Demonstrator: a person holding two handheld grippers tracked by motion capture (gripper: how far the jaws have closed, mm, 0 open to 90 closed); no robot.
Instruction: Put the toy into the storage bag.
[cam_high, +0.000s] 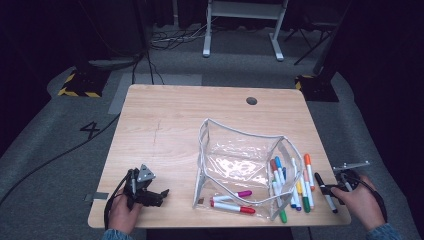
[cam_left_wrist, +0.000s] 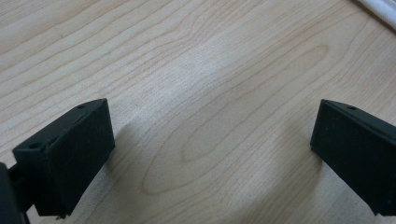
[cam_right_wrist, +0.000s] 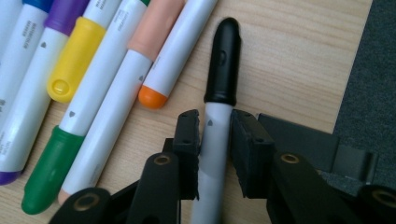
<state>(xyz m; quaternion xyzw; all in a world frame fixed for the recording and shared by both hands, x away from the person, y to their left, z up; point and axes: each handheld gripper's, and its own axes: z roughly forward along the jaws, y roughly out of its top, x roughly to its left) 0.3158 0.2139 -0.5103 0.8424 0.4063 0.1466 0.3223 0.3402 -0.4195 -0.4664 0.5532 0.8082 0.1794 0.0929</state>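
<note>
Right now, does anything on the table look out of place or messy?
Mostly the markers: they lie loose by the clear pouch, two at its near edge. The right gripper grips the black-capped marker. Nothing looks damaged.

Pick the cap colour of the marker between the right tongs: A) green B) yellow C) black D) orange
C: in the right gripper view the right tongs straddle the white barrel of the black-capped marker, which lies on the table beside the orange, green and yellow ones.
</note>
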